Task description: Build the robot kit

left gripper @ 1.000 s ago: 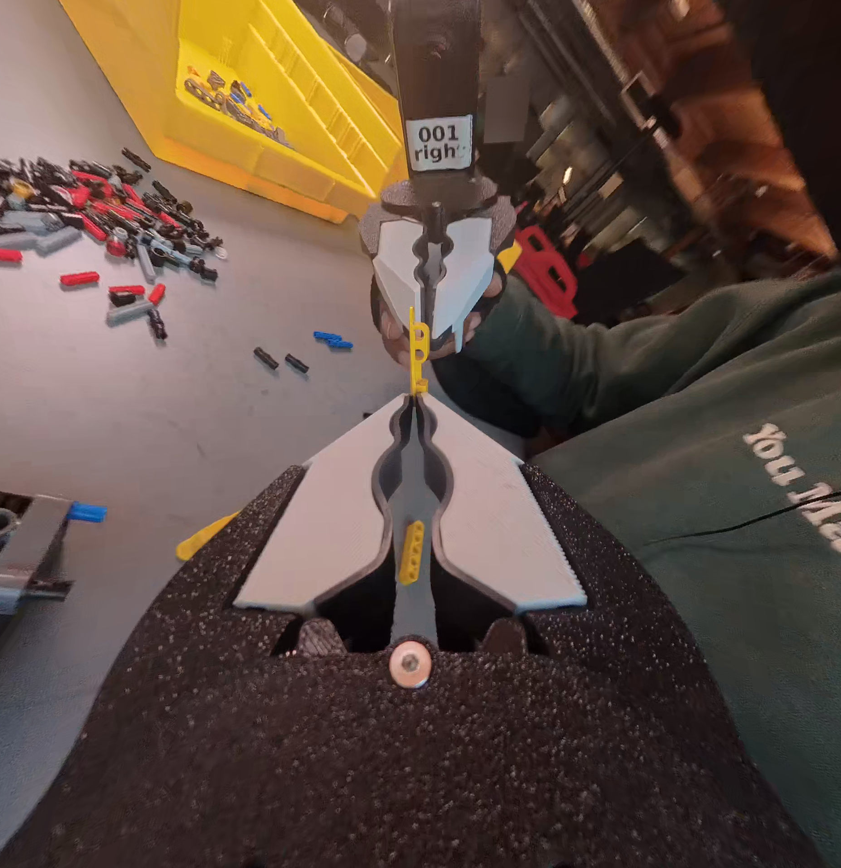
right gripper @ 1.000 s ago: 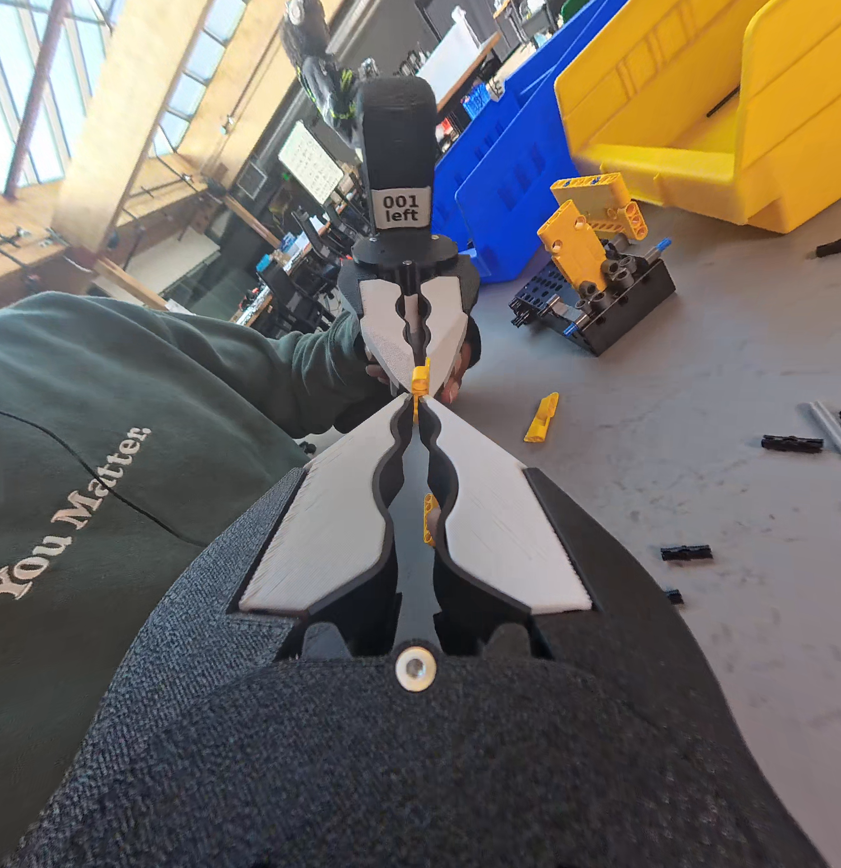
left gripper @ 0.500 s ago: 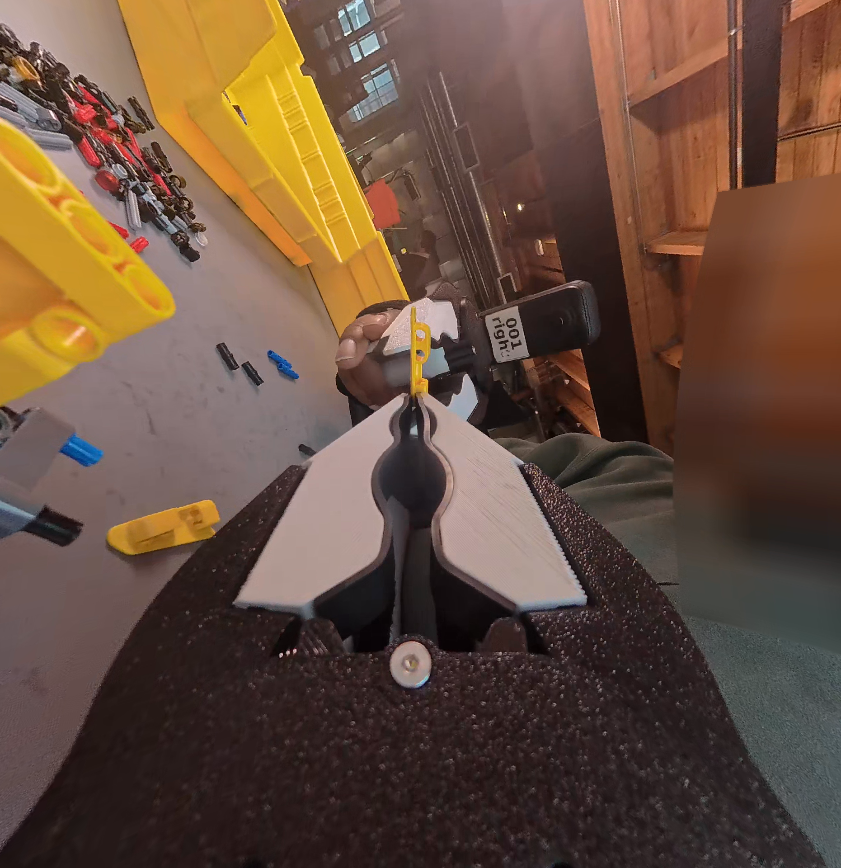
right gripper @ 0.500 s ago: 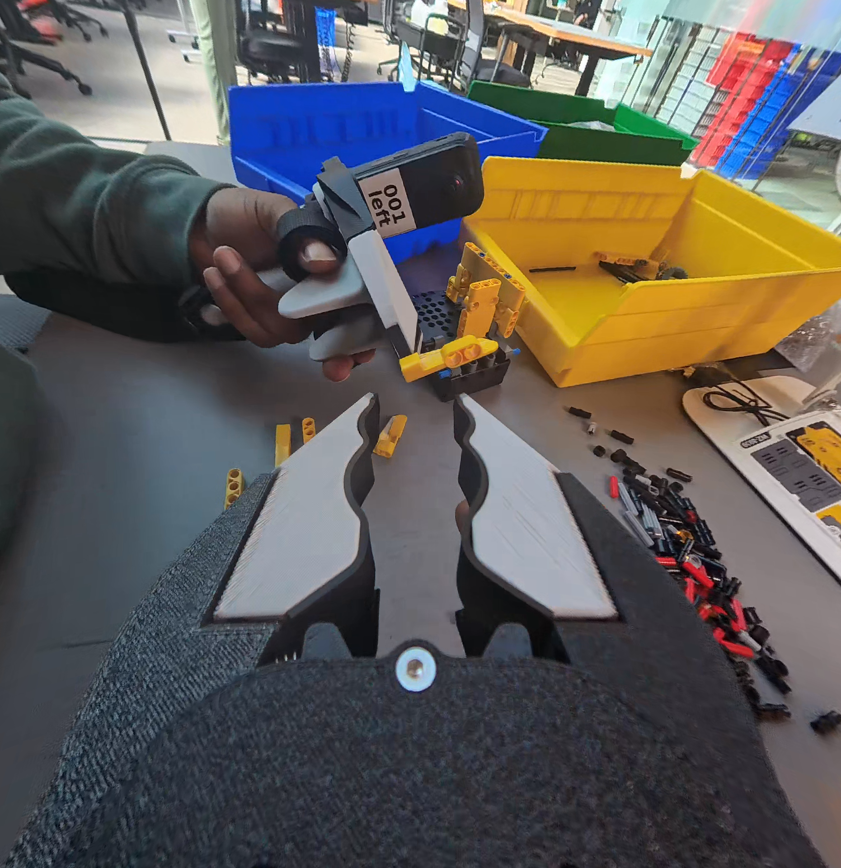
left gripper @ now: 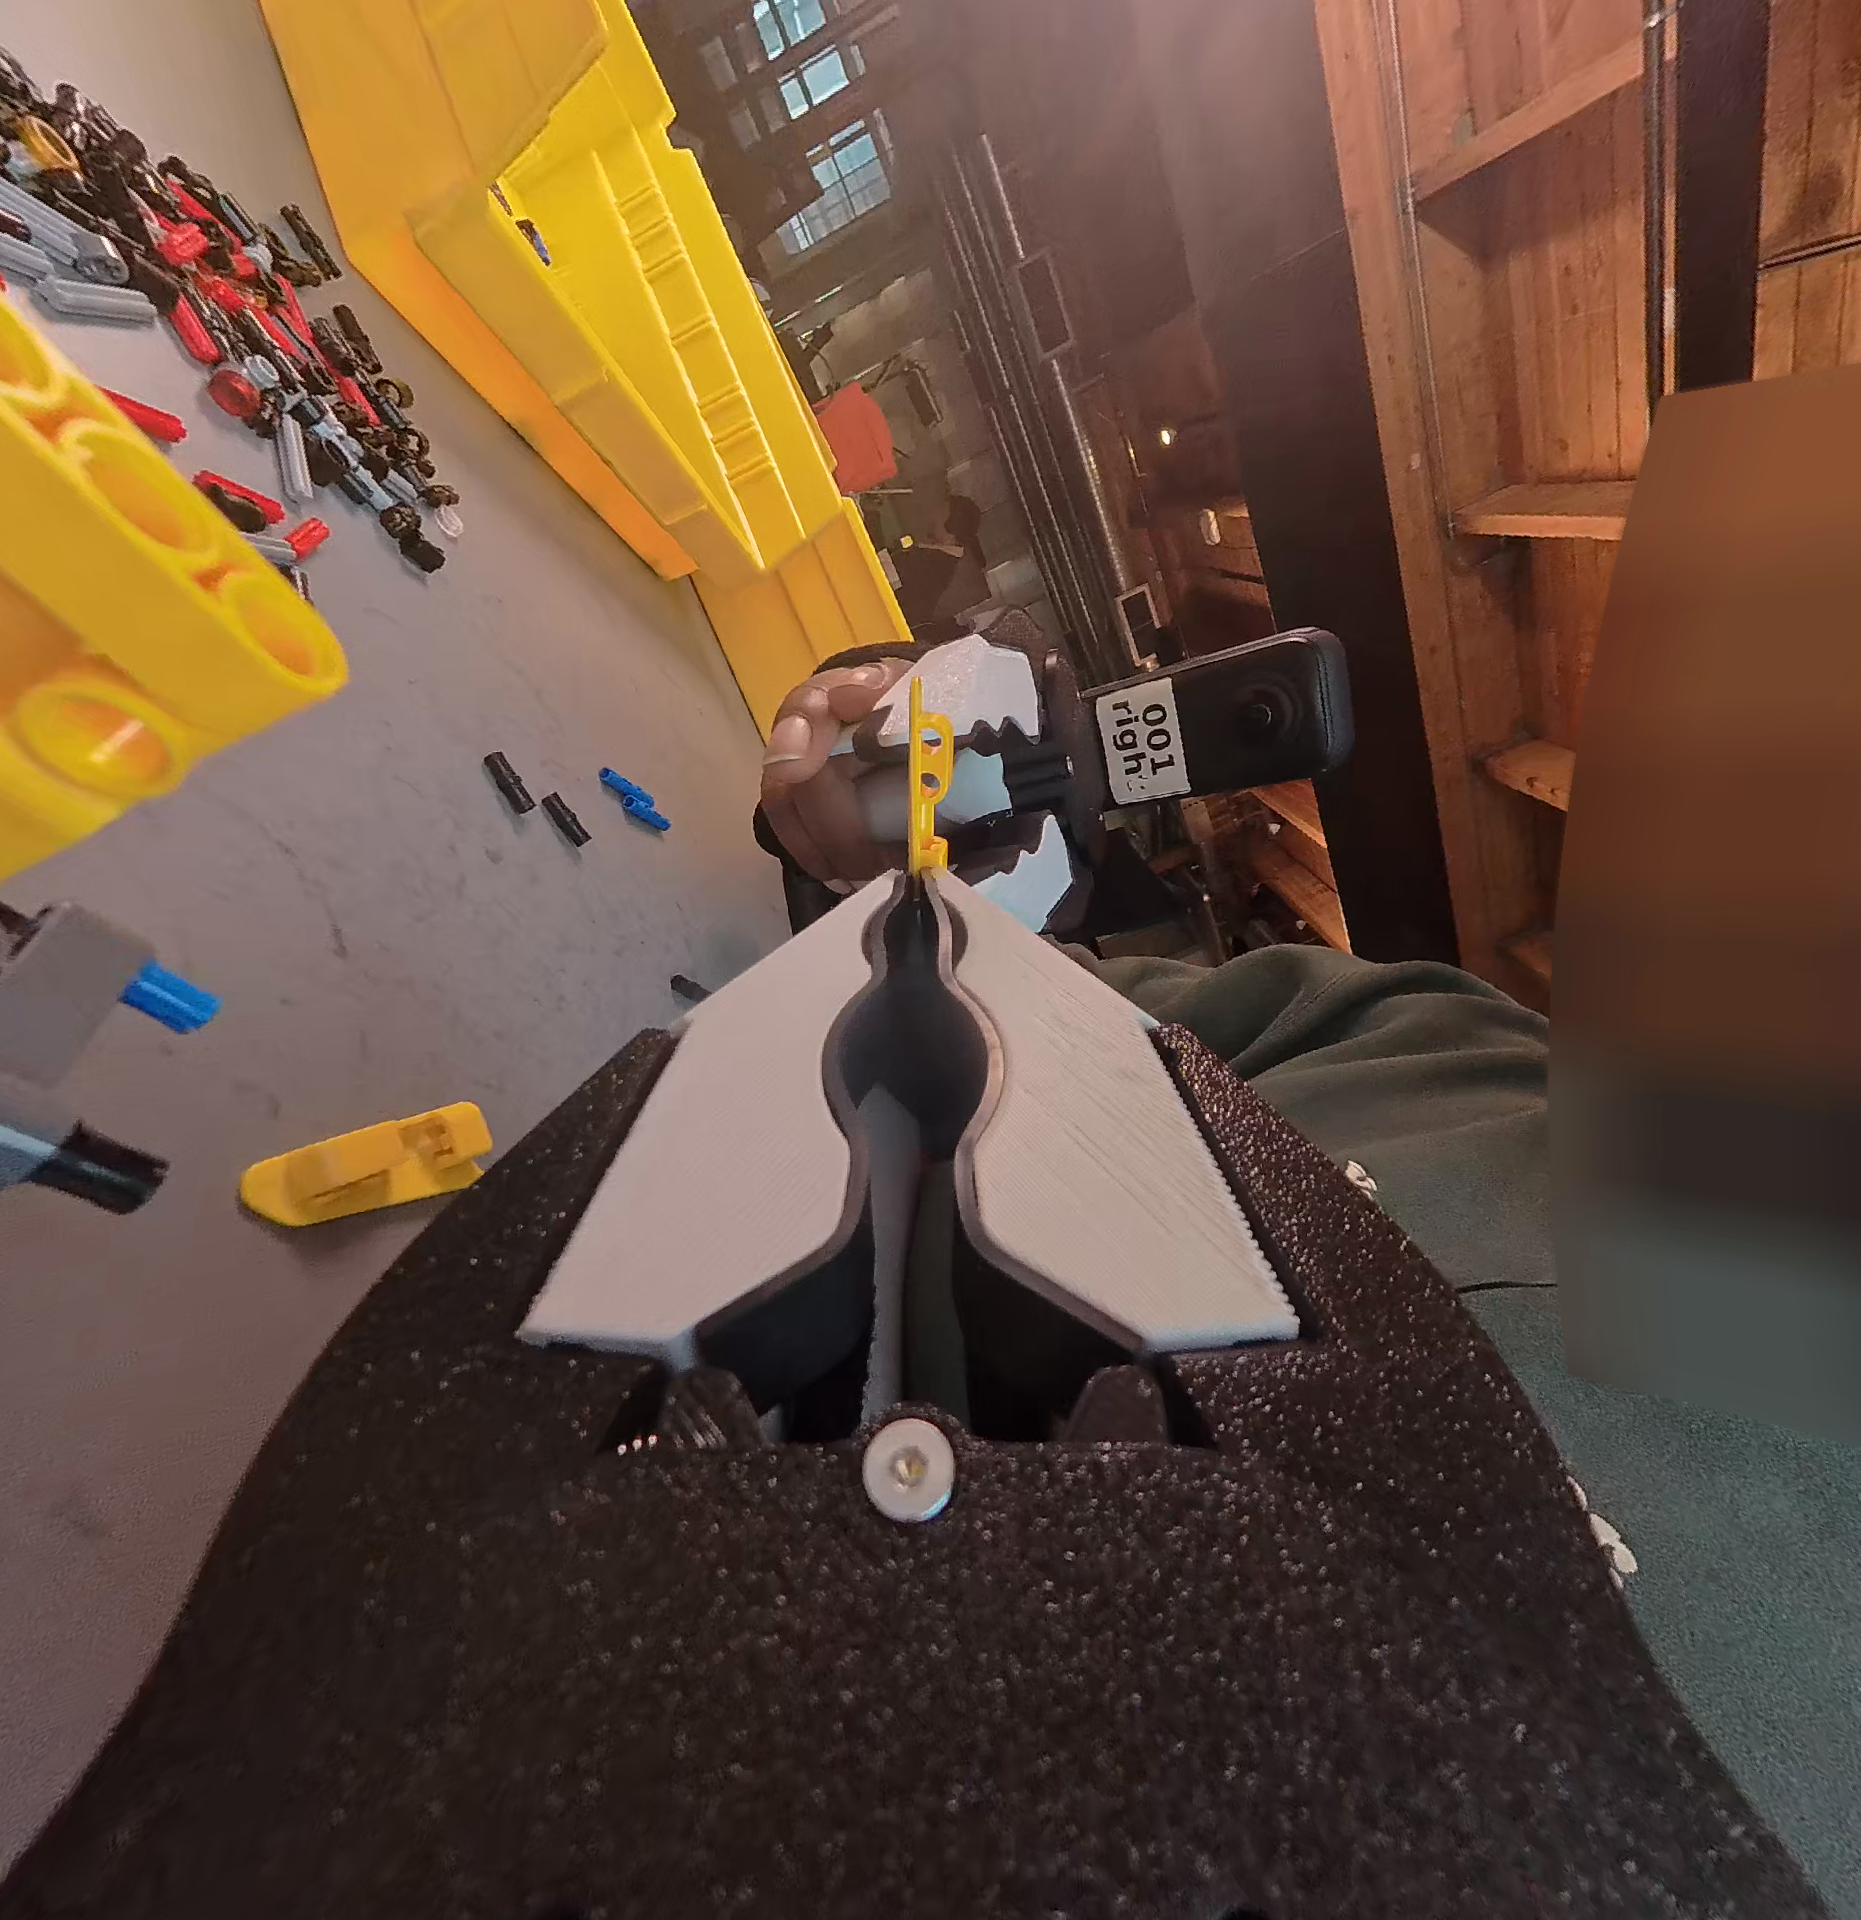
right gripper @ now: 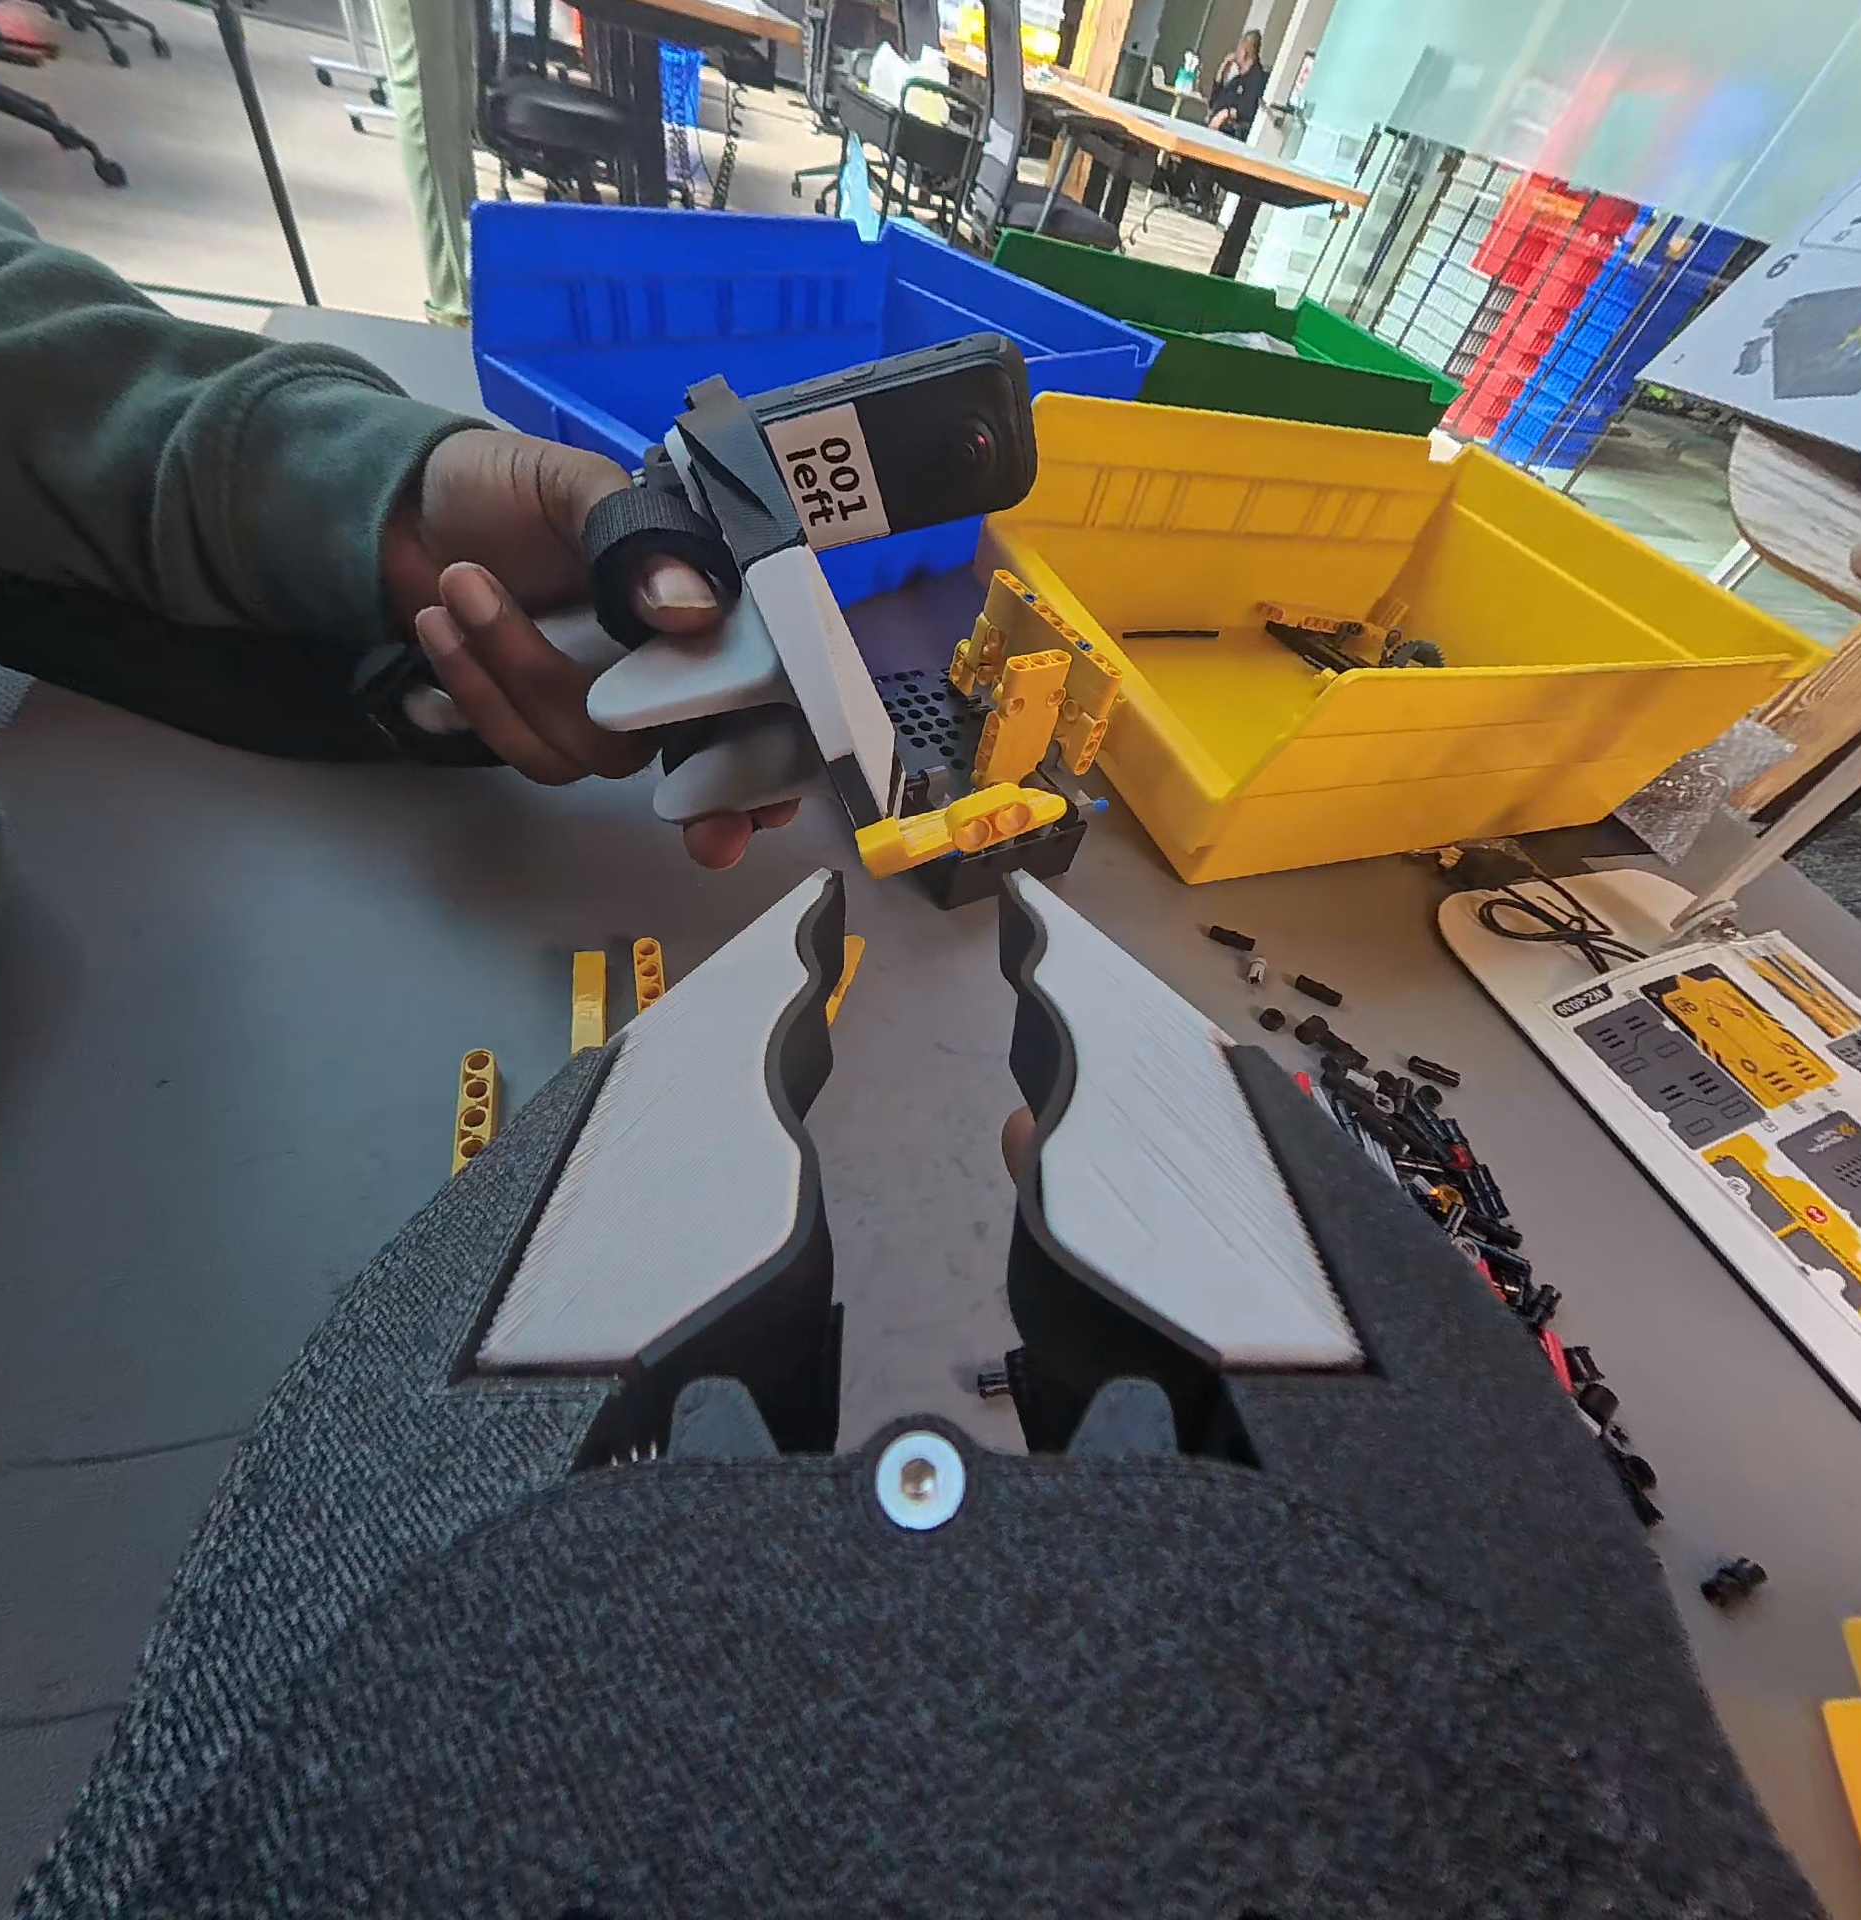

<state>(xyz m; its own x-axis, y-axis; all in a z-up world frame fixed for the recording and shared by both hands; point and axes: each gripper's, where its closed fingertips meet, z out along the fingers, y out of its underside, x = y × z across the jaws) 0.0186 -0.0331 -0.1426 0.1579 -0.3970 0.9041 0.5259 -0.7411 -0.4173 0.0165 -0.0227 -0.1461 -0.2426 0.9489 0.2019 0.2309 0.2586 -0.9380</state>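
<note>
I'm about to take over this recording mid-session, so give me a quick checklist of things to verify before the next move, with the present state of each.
1. Left gripper shut on the yellow beam: ok, pinched at one end.
2. Right gripper free: ok, jaws apart, nothing between them.
3. Beam clear of the black and yellow assembly: cannot tell, they overlap in the right wrist view.
4. Right gripper apart from the beam: ok, a gap shows.
5. Loose yellow pieces away from the grippers: ok, they lie flat on the grey table.
6. Pile of small pins undisturbed: ok, off to the side.
</note>
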